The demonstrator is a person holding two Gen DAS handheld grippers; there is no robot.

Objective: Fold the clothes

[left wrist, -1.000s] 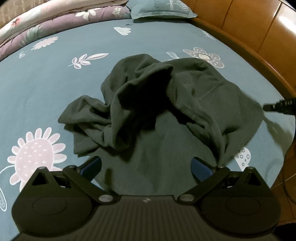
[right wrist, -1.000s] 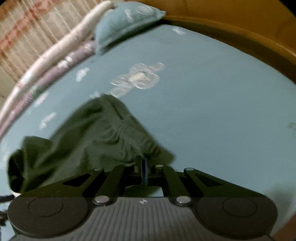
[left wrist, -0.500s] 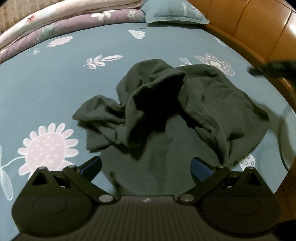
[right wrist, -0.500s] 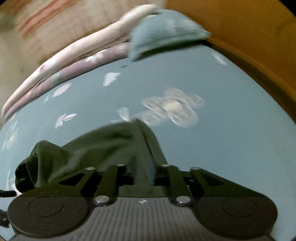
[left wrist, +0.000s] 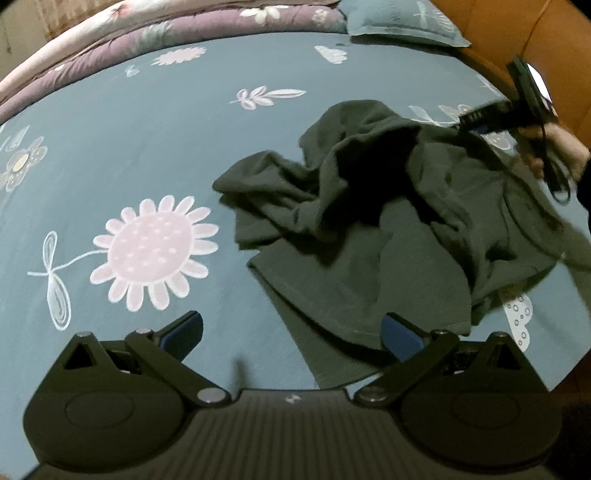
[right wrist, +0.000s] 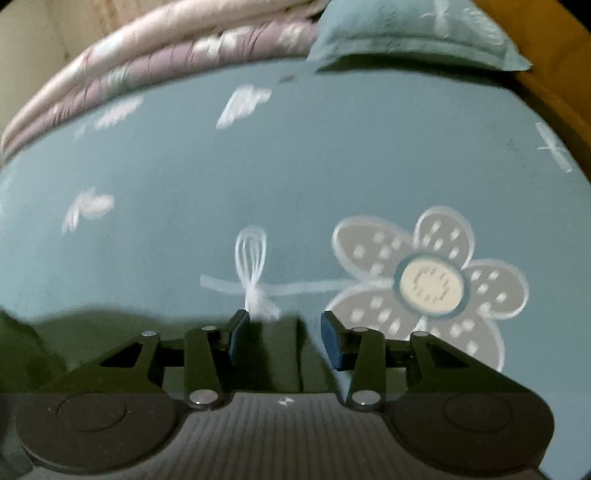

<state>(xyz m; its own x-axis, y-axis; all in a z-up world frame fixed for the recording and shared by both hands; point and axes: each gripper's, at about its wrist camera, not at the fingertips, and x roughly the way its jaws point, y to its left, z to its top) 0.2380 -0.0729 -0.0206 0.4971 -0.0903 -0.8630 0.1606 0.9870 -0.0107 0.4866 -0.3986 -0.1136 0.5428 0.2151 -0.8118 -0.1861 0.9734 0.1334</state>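
A dark green garment [left wrist: 388, 221] lies crumpled on the blue flowered bedsheet [left wrist: 147, 147]. My left gripper [left wrist: 291, 332] is open and empty, just short of the garment's near hem. In the left wrist view my right gripper [left wrist: 480, 120] hovers over the garment's far right edge, held by a hand. In the right wrist view my right gripper [right wrist: 284, 339] is open, and a strip of the garment [right wrist: 280, 350] lies loose between its jaws.
A folded purple and pink quilt [left wrist: 147, 29] and a blue pillow [left wrist: 399, 22] lie along the far side of the bed. An orange wooden bed frame [left wrist: 498, 44] runs along the right. A large pink flower print [left wrist: 155, 247] is at the left.
My right gripper has opened and let go of the garment edge, which it carried toward the far side. My left gripper has drifted left, so the garment now sits to the right.
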